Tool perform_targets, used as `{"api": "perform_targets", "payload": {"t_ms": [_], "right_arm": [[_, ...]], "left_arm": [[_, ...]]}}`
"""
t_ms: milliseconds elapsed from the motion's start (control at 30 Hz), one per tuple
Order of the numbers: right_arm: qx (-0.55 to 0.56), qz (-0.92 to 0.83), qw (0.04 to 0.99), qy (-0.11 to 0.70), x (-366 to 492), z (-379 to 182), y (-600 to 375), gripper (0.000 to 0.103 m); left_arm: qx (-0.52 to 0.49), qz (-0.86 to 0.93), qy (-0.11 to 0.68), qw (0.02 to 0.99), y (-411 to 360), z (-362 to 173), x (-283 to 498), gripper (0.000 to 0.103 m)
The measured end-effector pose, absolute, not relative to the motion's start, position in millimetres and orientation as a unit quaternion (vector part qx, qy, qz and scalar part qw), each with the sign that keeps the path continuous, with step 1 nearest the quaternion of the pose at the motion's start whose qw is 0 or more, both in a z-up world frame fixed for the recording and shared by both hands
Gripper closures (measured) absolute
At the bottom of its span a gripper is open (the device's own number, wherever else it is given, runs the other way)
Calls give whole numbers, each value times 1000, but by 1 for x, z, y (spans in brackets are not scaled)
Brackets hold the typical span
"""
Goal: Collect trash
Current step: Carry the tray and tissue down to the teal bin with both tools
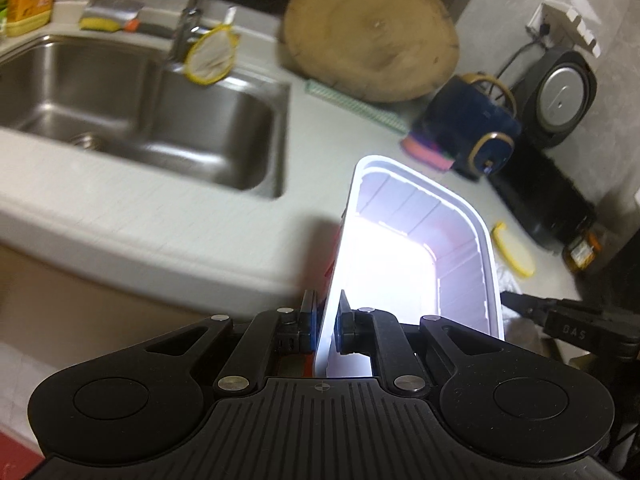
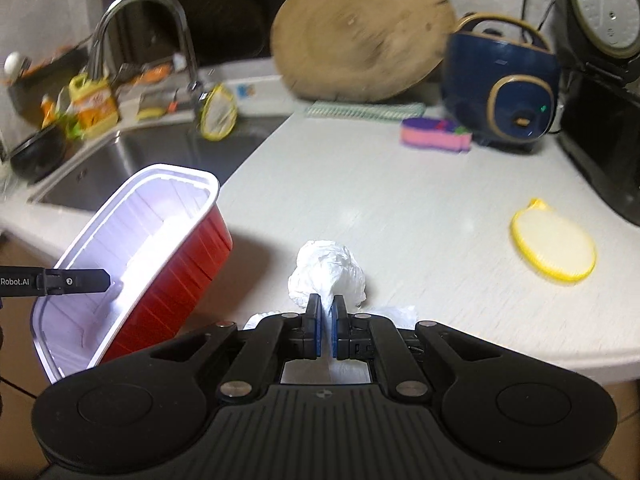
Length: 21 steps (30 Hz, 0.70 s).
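My left gripper [image 1: 327,320] is shut on the near wall of a red tray with a white inside [image 1: 416,256], held tilted above the front edge of the counter. In the right wrist view the same tray [image 2: 132,264] hangs at the left, with a left finger [image 2: 80,281] over its rim. My right gripper [image 2: 327,322] is shut on a crumpled white tissue wad [image 2: 326,268], carried just above the counter. The right gripper's finger [image 1: 560,314] shows at the right edge of the left wrist view.
A steel sink [image 1: 132,112] with a tap [image 2: 136,32] lies left. On the pale counter [image 2: 400,200] sit a round wooden board [image 2: 360,32], a blue cooker [image 2: 500,84], a pink-purple sponge [image 2: 436,136], a yellow scrubber [image 2: 554,246] and a black appliance [image 2: 600,120].
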State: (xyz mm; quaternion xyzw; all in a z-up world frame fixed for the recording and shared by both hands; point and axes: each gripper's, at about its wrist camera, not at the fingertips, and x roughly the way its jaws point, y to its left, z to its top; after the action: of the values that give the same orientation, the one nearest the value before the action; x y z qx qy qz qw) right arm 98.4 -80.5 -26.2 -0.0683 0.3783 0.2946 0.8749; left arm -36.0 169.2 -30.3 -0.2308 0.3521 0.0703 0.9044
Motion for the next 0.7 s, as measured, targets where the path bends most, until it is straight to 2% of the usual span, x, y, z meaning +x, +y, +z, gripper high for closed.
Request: {"api": "perform_targets", "payload": {"t_ms": [500,700], "right_arm": [[-111,330,831,434,12,-73,-15,98],[-129,314,819,463,7,-94,-10,98]], "left_arm": [[-232,137,391,880,223,-71,-139,92],[-247,107,456,848,220,-122,-142,92]]}}
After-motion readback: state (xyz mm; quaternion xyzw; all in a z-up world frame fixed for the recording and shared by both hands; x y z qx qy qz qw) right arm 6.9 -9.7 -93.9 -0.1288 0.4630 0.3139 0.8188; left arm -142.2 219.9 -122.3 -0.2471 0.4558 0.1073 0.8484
